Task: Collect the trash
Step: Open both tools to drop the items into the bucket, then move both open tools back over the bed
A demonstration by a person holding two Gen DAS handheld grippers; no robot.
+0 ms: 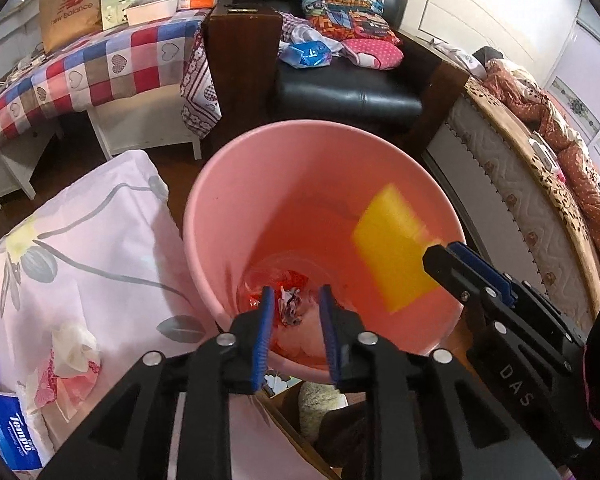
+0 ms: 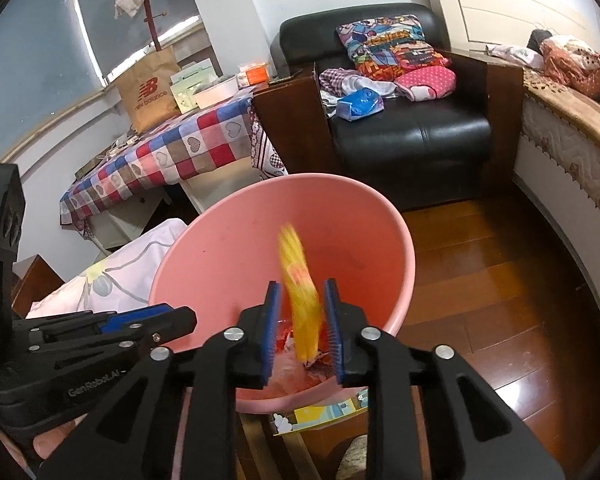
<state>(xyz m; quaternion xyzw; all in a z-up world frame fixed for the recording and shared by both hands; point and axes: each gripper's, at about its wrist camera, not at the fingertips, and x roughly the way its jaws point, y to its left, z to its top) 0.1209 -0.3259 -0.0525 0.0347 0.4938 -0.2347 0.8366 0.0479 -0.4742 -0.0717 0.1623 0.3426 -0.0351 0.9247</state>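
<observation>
Both grippers hang over the pink bin (image 1: 284, 184). The left gripper (image 1: 296, 320) stands apart and empty. The right gripper (image 2: 302, 328) is apart too, the blurred yellow wrapper (image 2: 300, 300) loose between its pads, inside the rim. Crumpled trash (image 1: 288, 300) lies at the bottom. Bare wood floor (image 2: 480, 280) lies to the right.

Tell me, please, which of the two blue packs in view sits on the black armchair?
The crumpled blue pack on the armchair seat, beside the clothes. The other, the Tempo tissue pack, lies on the floral bedding instead.
</observation>
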